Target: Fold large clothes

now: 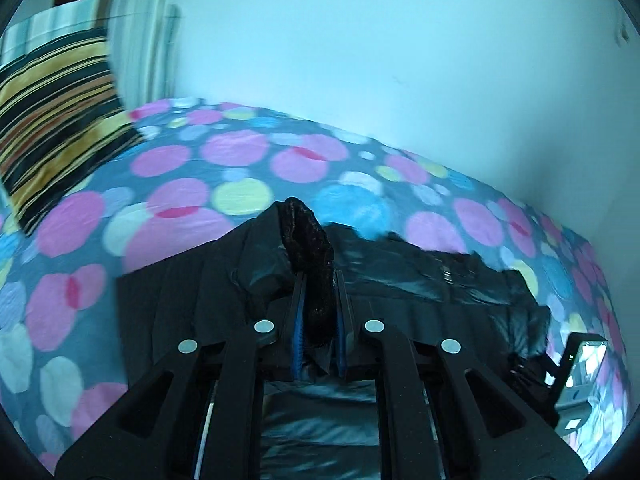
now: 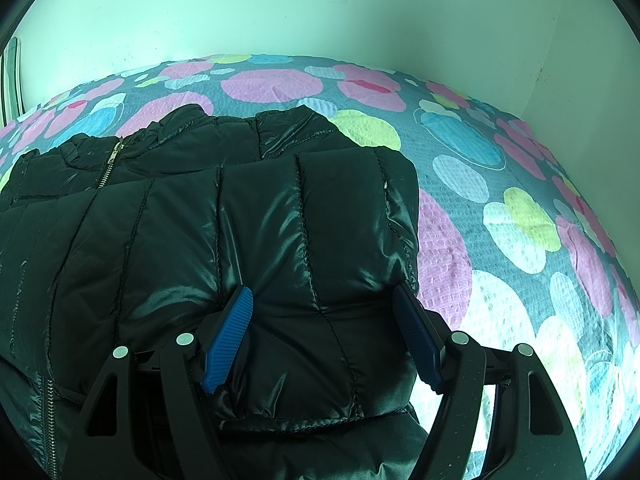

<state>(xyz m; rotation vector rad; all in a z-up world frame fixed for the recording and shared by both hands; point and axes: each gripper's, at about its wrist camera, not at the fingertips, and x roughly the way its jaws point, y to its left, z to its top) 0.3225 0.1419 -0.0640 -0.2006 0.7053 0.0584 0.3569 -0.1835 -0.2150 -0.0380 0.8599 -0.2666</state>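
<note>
The left gripper (image 1: 319,280) points forward above the spotted bedspread (image 1: 168,216), its jaws clamped on a dark furry strip (image 1: 312,248) of the black puffer jacket (image 2: 168,220). The right gripper (image 2: 324,304) hovers low over a folded-over sleeve (image 2: 312,208), jaws spread wide. The jacket lies flat on the bed, collar toward the wall (image 2: 280,8).

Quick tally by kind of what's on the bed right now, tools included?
Black puffer jacket: 1
Striped pillow: 1
Dotted bedspread: 1
Tools: 2, the left tool shut on a dark fuzzy piece of the jacket, the right tool open over a folded sleeve
Total: 5
</note>
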